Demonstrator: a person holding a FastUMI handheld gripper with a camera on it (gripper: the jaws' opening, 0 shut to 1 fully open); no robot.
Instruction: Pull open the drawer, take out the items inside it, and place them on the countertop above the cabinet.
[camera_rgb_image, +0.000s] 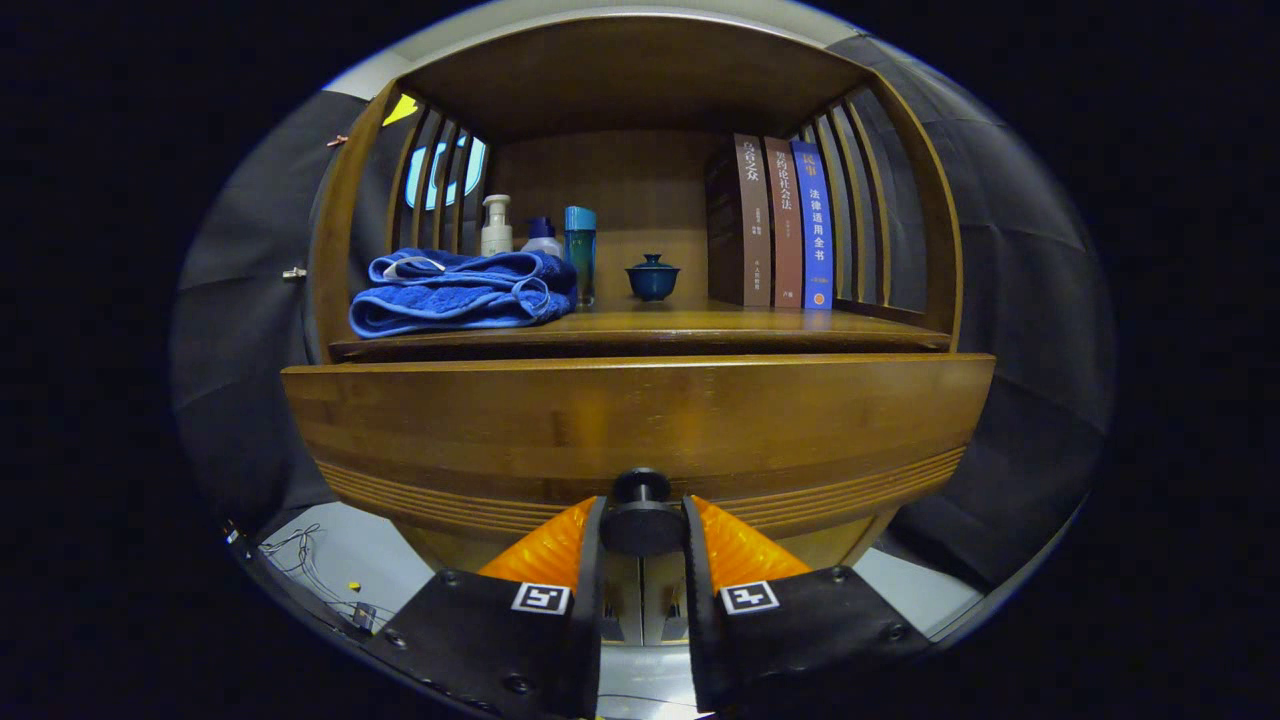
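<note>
1. The cabinet (930, 250) faces the gripper head-on, with slatted sides and 1 open shelf; its countertop (700, 325) lies above the drawer and beyond it
2. The drawer (640, 420) sits directly ahead of the fingers; its front runs crosswise, so its long axis is side to side and the pull should come straight back toward the hand. It looks slightly out from the cabinet, though the inside is hidden, so the items cannot be seen
3. The countertop already holds a towel (455, 292) on the left, 3 bottles (545, 235) behind it, a lidded cup (652, 277) near the middle and 3 books (785, 225) upright on the right. Bare wood remains along the front edge between towel and books
4. The gripper (642, 525) is clenched on the knob (642, 512) at the drawer's lower middle, with a finger pressing each side
5. Room for the pull: nothing stands between gripper and drawer; cables (300, 560) lie on the floor to the left, well clear of the path
</note>
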